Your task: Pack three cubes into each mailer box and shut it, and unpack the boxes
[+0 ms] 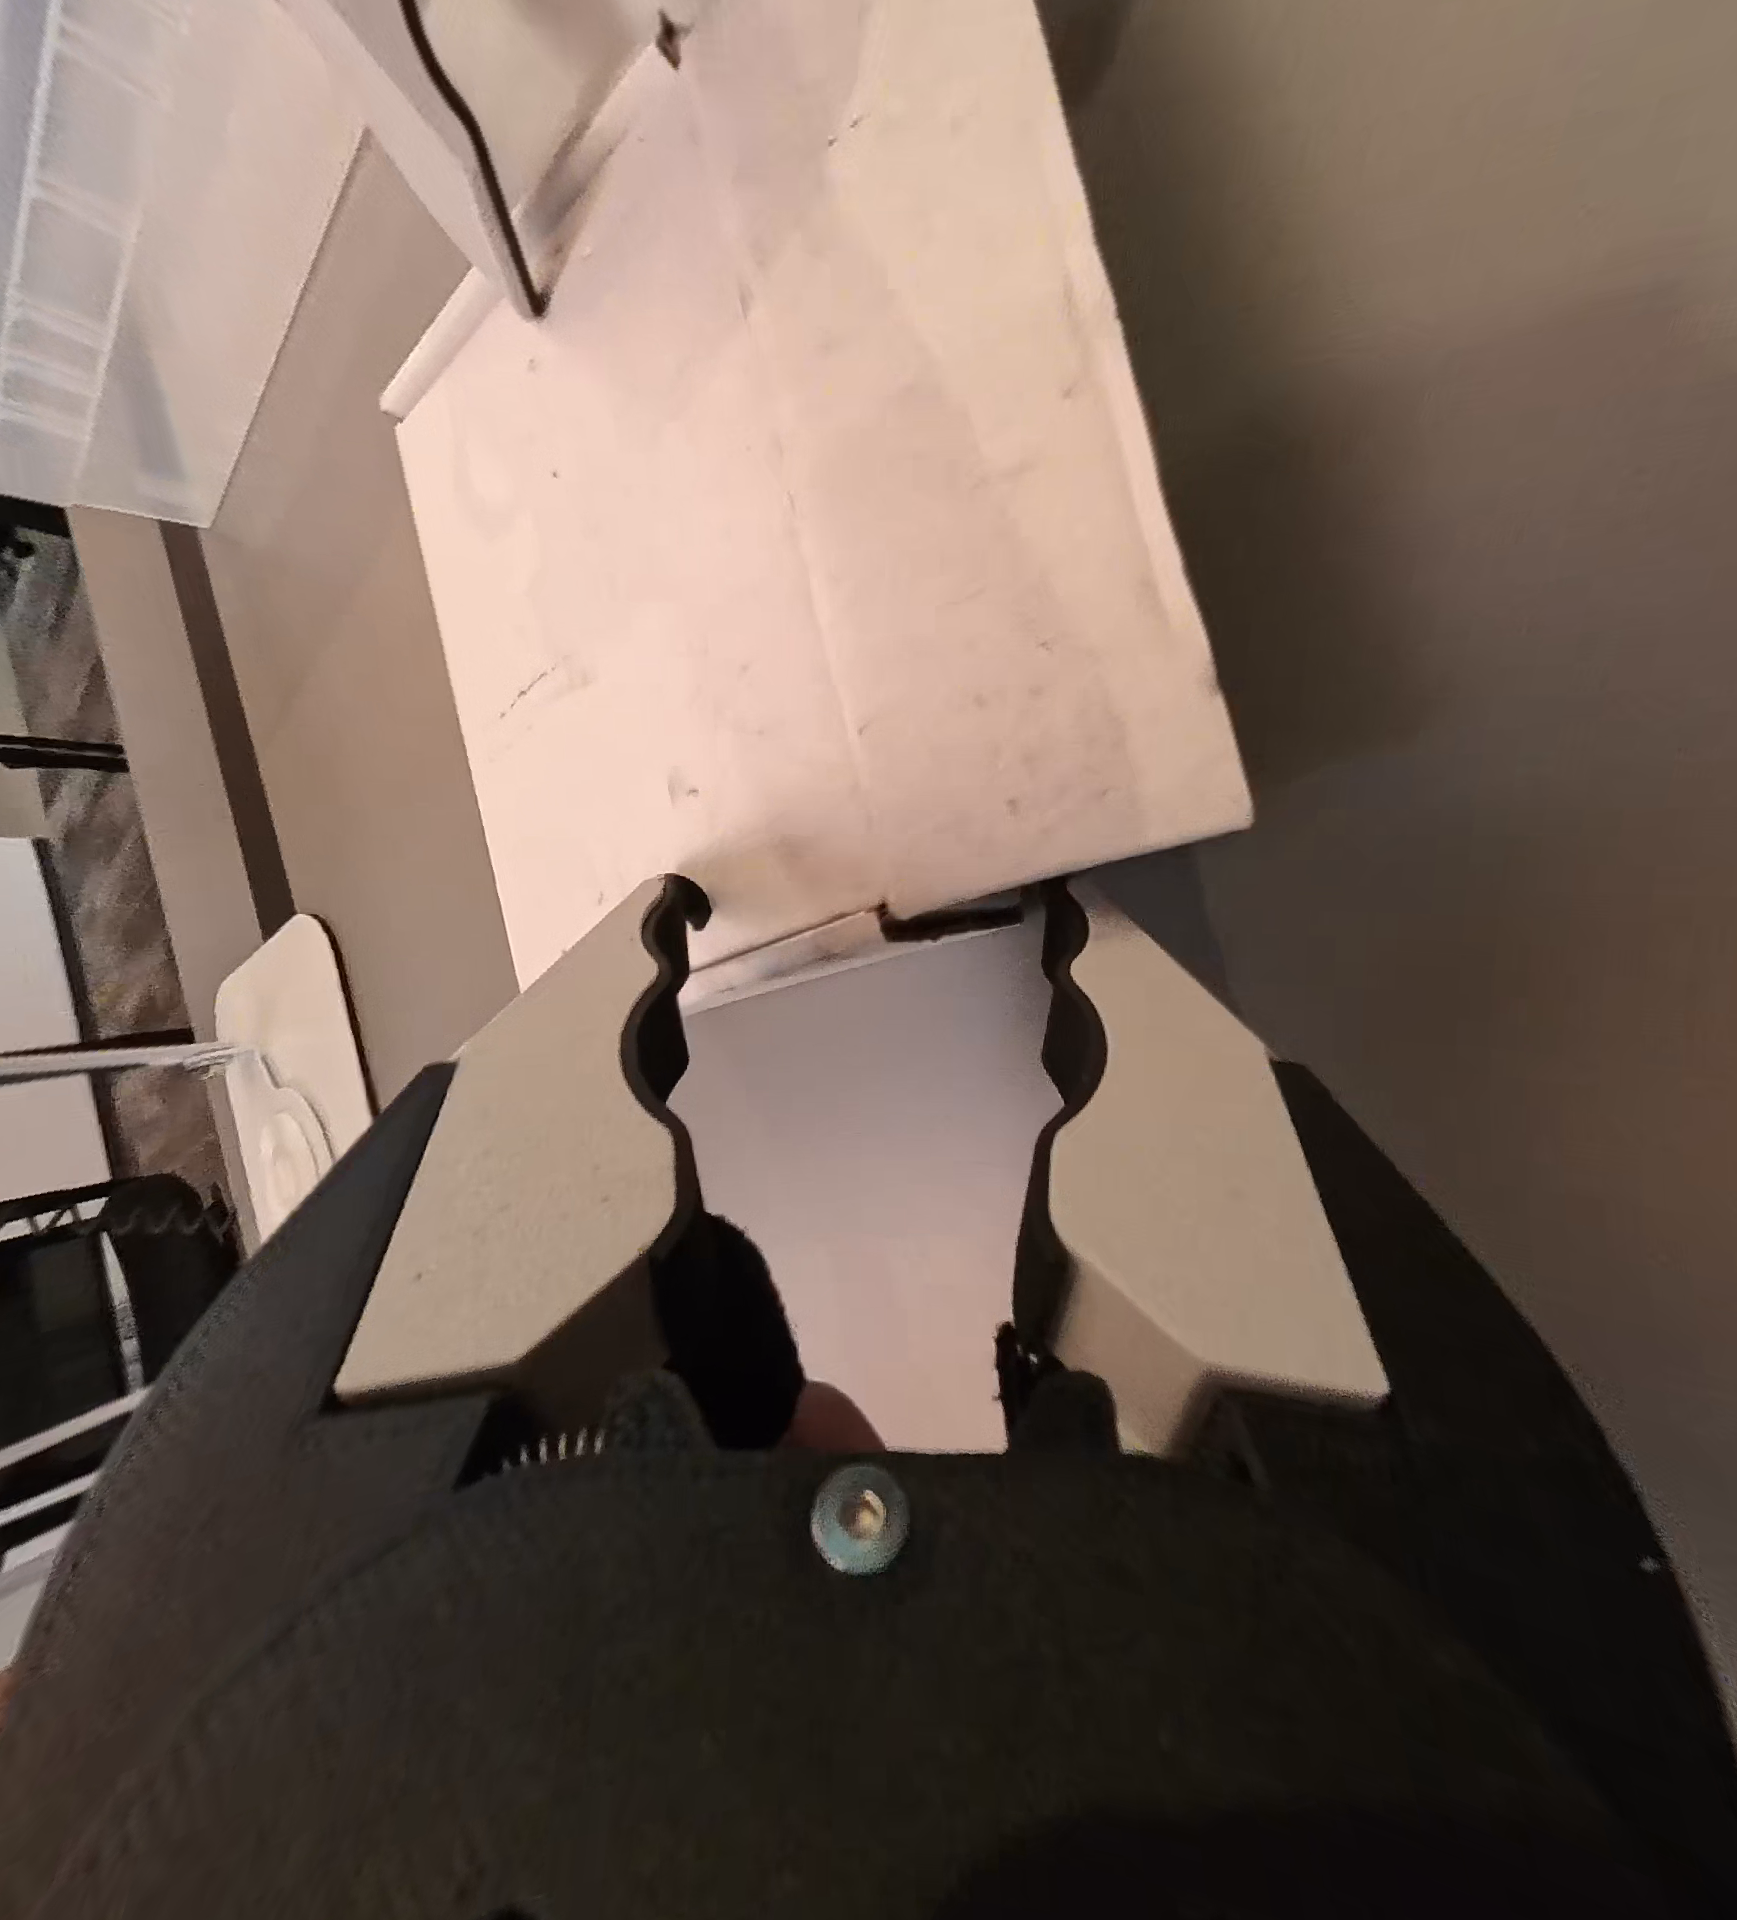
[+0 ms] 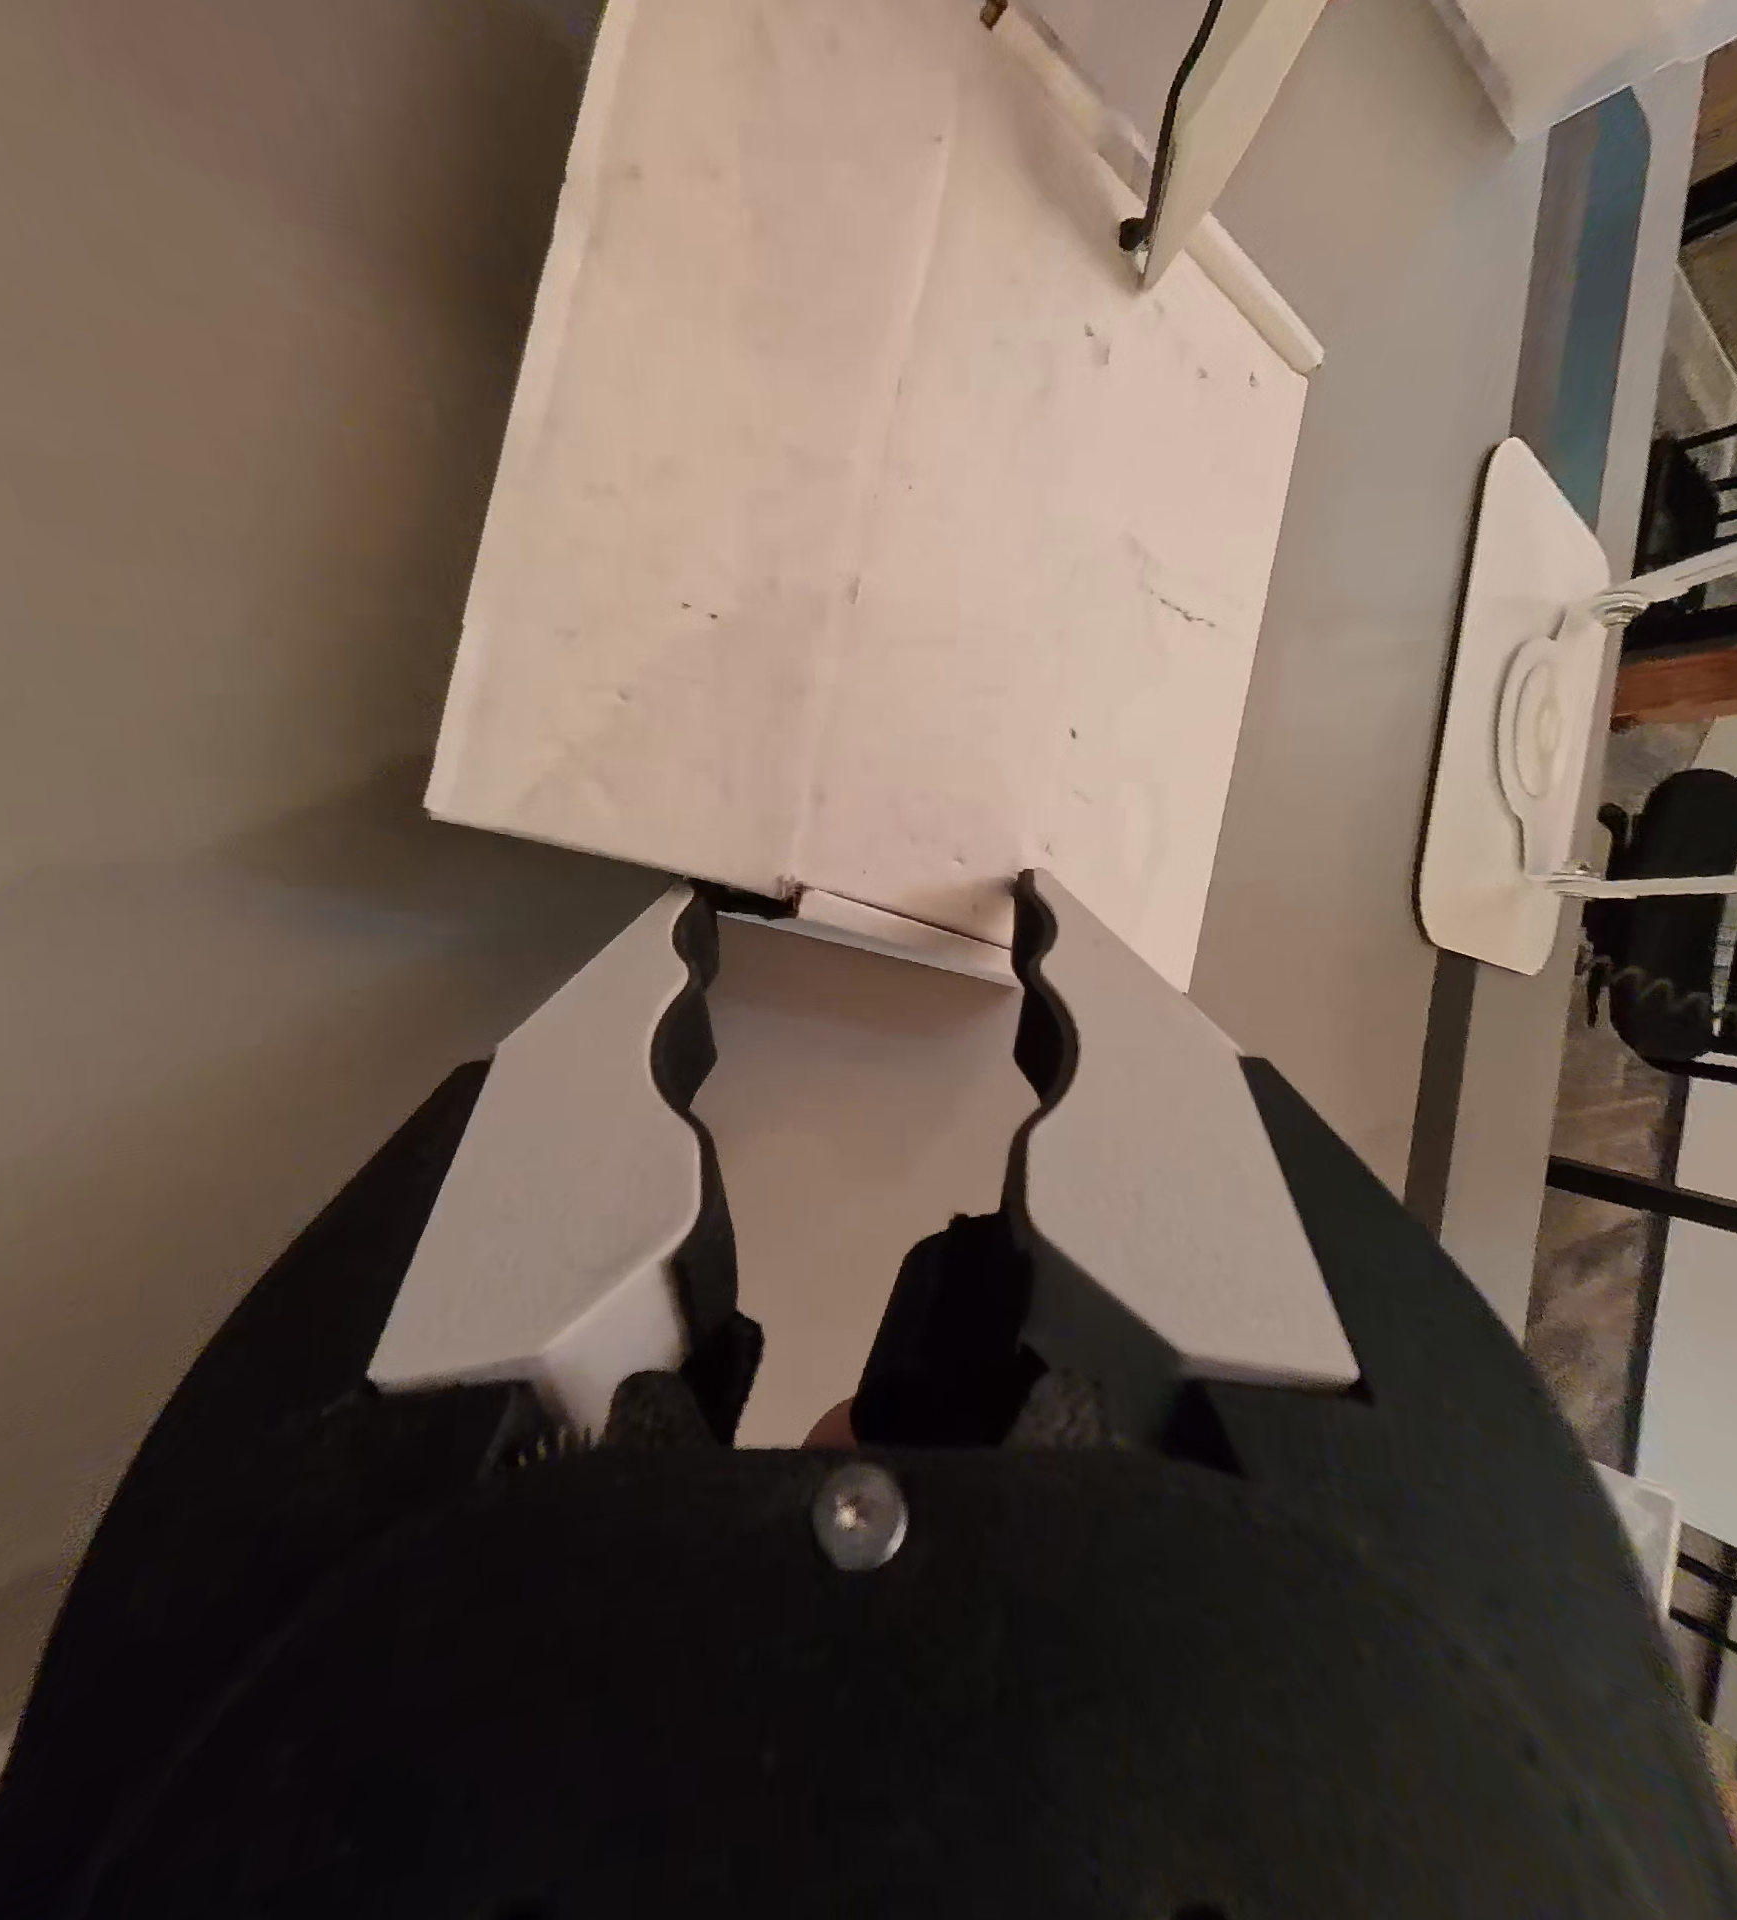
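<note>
A white mailer box (image 1: 822, 540) lies on the grey table with its lid down; it also shows in the right wrist view (image 2: 874, 540). No cubes are in sight. My left gripper (image 1: 869, 904) is open, its jaws spread across one end wall of the box with the tips at the lid's edge. My right gripper (image 2: 859, 899) is open and stands the same way at the opposite end. Each view shows a finger of the other gripper at the box's far end, the right gripper's (image 1: 531, 125) and the left gripper's (image 2: 1196, 114).
A translucent white bin (image 1: 64, 260) stands beside the box. A white flat pad (image 2: 1508, 707) lies near the table's edge, also seen in the left wrist view (image 1: 292, 1081). Dark chairs and frames (image 2: 1716, 935) stand beyond that edge. Bare grey tabletop (image 1: 1518, 520) lies on the box's other side.
</note>
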Available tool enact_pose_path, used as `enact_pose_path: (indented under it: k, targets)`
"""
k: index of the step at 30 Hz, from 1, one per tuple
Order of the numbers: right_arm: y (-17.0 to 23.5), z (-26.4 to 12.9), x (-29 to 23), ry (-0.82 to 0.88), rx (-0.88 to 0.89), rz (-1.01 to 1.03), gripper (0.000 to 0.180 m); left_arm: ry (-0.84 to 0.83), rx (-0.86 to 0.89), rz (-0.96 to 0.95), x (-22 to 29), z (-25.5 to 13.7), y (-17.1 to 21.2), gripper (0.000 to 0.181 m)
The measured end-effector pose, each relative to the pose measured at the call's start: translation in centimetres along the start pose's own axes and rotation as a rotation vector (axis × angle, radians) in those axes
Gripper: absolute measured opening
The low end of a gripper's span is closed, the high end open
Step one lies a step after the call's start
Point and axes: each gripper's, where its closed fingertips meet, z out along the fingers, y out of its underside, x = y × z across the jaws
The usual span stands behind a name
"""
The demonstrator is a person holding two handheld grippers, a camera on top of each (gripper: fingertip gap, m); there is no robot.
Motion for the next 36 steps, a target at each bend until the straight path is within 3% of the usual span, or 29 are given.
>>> enact_pose_path:
  k: [4, 7, 15, 18, 36]
  targets:
    - [0.06, 0.05, -0.09, 0.013, 0.0, -0.015, 0.057, -0.033, 0.017, -0.003, 0.17, 0.14, 0.06, 0.071]
    - [-0.08, -0.21, -0.79, -0.087, 0.044, 0.034, 0.071, 0.025, 0.036, -0.03, 0.47, -0.05, -0.09, 0.077]
    - [-0.4, -0.76, -0.71, -0.224, 0.082, 0.106, 0.071, 0.157, 0.08, -0.086, 0.58, -0.62, -0.3, 0.078]
    - [-0.35, -0.59, -0.28, -0.194, 0.082, 0.109, 0.063, 0.168, 0.083, -0.093, 0.29, -0.64, -0.35, 0.073]
    - [0.04, -0.04, 0.01, -0.016, -0.004, -0.014, 0.056, 0.033, 0.049, -0.055, 0.35, -0.12, -0.2, 0.073]
